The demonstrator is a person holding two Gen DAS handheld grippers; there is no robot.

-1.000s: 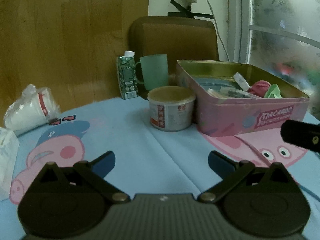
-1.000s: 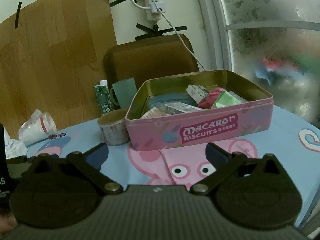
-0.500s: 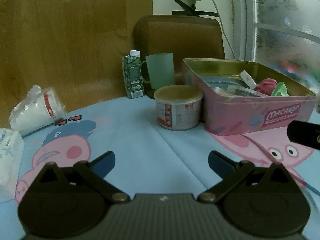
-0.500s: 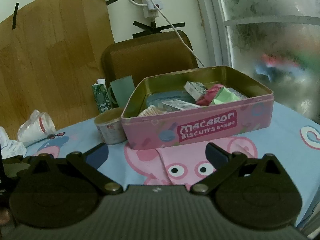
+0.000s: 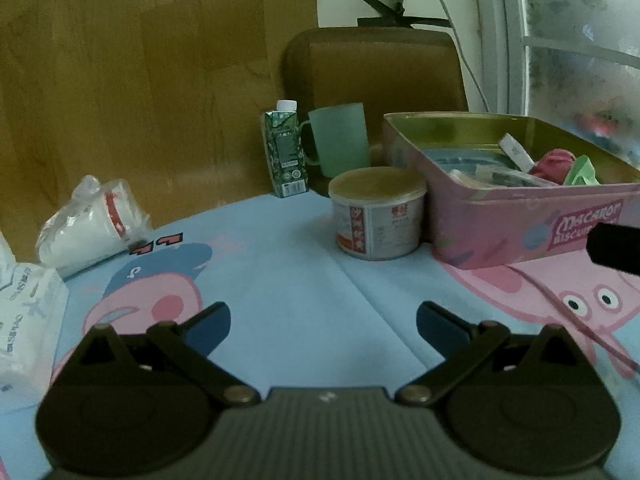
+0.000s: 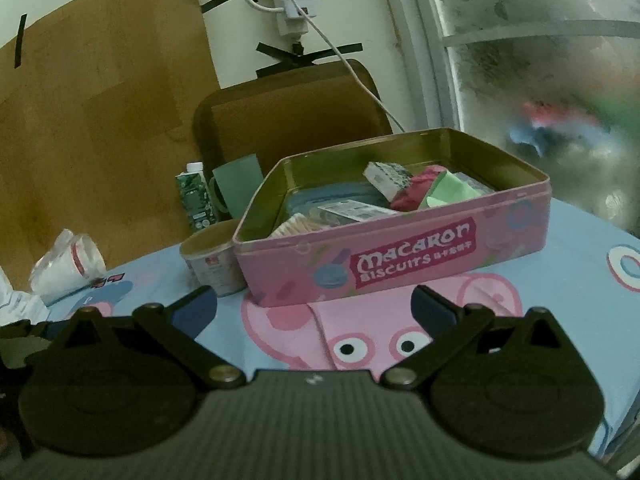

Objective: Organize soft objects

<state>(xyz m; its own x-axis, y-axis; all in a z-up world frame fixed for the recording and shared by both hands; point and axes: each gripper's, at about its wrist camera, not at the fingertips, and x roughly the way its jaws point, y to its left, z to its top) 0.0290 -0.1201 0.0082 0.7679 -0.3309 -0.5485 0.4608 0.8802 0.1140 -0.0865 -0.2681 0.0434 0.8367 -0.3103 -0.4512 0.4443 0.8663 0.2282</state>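
1. Blue cartoon cloth point(image 5: 288, 272) over a table, wooden wall behind.
2. Left gripper point(image 5: 323, 322) and right gripper point(image 6: 314, 305): both spread wide, empty.
3. Soft packs point(image 5: 24, 320) lay far left; probably best swung left, pinched mid-pack, carried to the tin point(image 6: 400, 264).
4. In the way: tub point(image 5: 376, 220), cup point(image 5: 340, 140), carton point(image 5: 284, 148) beside the tin.

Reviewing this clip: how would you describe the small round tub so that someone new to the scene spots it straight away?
Start at the big pink Macaron Biscuits tin on the blue cartoon tablecloth. The round tub stands right against the tin's left end, in front of the green mug and the green carton. It is the only low, wide container, with a tan lid and a white label with red print.
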